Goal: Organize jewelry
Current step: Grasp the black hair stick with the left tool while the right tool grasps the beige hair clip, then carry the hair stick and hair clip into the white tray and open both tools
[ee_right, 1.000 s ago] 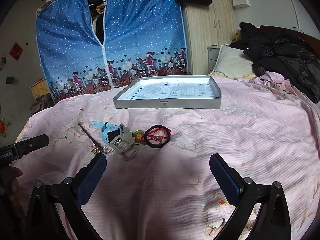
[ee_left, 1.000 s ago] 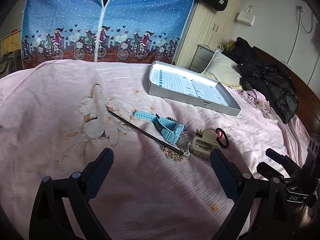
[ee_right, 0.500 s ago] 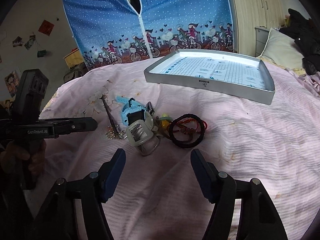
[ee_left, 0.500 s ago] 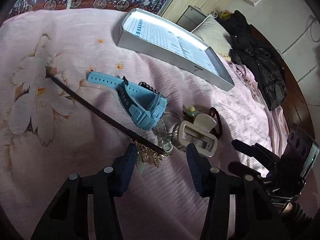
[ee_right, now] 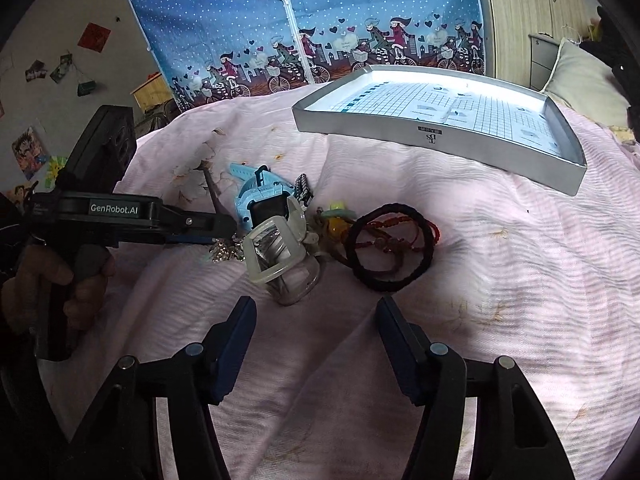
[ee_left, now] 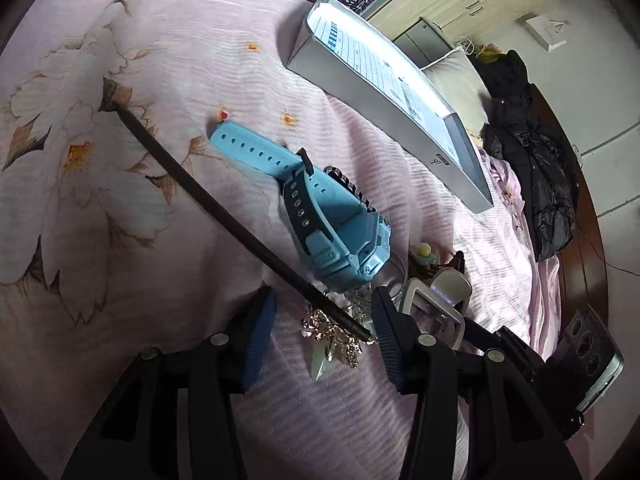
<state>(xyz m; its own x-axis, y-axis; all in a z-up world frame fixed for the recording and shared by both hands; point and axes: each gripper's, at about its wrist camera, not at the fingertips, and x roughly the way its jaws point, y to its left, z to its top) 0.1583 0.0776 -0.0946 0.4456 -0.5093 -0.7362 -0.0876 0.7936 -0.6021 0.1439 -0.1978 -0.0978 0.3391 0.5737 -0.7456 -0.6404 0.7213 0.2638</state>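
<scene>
Both my tongs are released: left gripper (ee_left: 324, 320) straddles the hairpin (ee_left: 224, 216); only right gripper (ee_right: 316, 328) view shows hair ties (ee_right: 390, 254).

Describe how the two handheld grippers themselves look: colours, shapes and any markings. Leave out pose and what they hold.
Both are black plastic with two tapering fingers, blue pads on the inner faces and silver pivot screws. The left gripper shows white "GenRobot.AI" lettering on its side in the right wrist view, above a pistol-style handle. The right gripper looks the same; no cables show.
</scene>
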